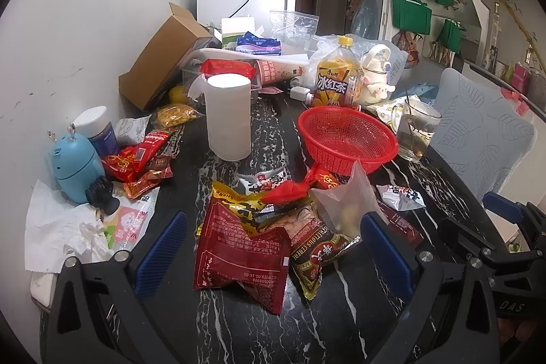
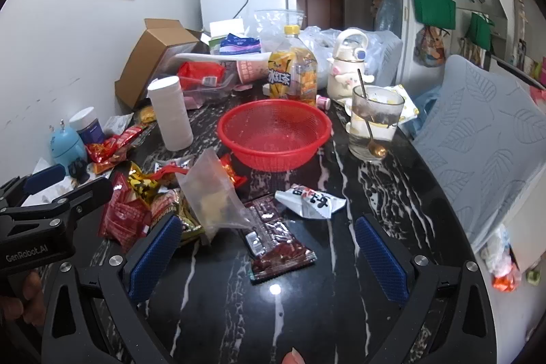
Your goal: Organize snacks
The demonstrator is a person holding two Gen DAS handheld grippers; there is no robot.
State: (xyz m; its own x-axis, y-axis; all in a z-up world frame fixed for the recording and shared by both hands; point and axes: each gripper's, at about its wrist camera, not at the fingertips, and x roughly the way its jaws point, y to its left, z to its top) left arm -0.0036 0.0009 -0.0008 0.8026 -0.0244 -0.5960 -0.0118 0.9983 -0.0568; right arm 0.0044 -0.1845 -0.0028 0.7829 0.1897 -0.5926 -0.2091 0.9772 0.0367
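A heap of snack packets lies on the black marble table (image 1: 239,323): a big red packet (image 1: 240,253), a brown cereal packet (image 1: 317,248) and a cloudy plastic bag (image 1: 344,203). My left gripper (image 1: 273,253) hangs open just above this heap, its blue pads on either side. Behind the heap stands an empty red basket (image 1: 348,139) (image 2: 274,133). My right gripper (image 2: 268,256) is open over a dark red packet (image 2: 278,239), with a white crumpled packet (image 2: 309,200) just beyond. The same plastic bag (image 2: 213,193) shows at its left.
A paper roll (image 1: 228,116), an iced tea bottle (image 1: 338,77), a glass with a spoon (image 2: 373,125) and a white kettle-shaped bottle (image 2: 348,67) stand around the basket. A cardboard box (image 1: 163,57), a blue gadget (image 1: 75,162) and more wrappers (image 1: 136,159) crowd the left wall. A cushioned chair (image 2: 477,139) is at right.
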